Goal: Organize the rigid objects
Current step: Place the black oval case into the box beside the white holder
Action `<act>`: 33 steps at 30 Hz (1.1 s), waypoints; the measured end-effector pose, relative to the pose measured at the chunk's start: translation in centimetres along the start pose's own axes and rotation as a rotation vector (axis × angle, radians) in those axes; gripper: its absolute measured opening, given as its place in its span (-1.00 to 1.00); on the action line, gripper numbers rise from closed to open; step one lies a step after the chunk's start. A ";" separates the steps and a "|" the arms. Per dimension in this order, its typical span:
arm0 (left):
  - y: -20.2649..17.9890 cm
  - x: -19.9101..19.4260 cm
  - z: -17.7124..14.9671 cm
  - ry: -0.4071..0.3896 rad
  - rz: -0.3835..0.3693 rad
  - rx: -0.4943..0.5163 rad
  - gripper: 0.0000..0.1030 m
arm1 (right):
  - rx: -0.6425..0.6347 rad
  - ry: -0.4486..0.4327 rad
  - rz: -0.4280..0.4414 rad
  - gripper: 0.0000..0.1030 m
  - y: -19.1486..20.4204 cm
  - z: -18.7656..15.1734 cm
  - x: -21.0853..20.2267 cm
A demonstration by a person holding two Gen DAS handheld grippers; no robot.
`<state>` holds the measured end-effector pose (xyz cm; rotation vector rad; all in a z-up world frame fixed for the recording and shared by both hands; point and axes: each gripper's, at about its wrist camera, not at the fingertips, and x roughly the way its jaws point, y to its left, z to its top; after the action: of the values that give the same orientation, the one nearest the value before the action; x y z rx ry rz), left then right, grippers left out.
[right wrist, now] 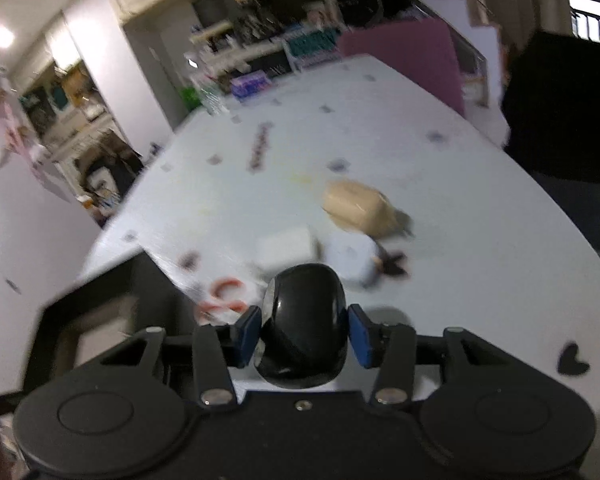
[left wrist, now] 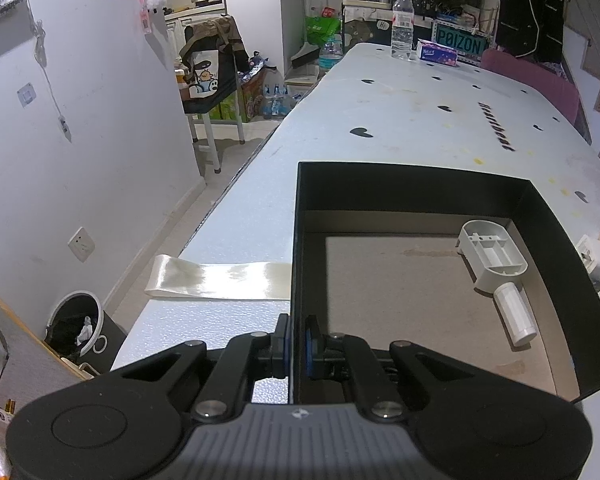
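Between the blue pads of the right gripper sits a glossy black computer mouse, pinched at its flanks, long axis running away toward 12 o'clock. At about 9 to 10 o'clock from it lies the open black box, its likely destination. The left gripper is pressed together on that box's near-left wall, steadying it. Farther inside, at 2 o'clock from the left gripper, a white plastic part rests on the box floor.
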<state>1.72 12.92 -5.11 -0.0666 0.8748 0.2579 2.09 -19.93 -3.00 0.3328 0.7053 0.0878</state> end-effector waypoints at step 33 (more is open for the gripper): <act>-0.2 -0.1 0.1 -0.001 -0.008 -0.004 -0.87 | -0.246 0.249 0.116 -0.16 17.9 -0.8 12.6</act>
<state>1.76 12.74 -4.99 -0.0735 0.8732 0.2526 11.72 -0.48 -5.48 0.1272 0.9113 0.3279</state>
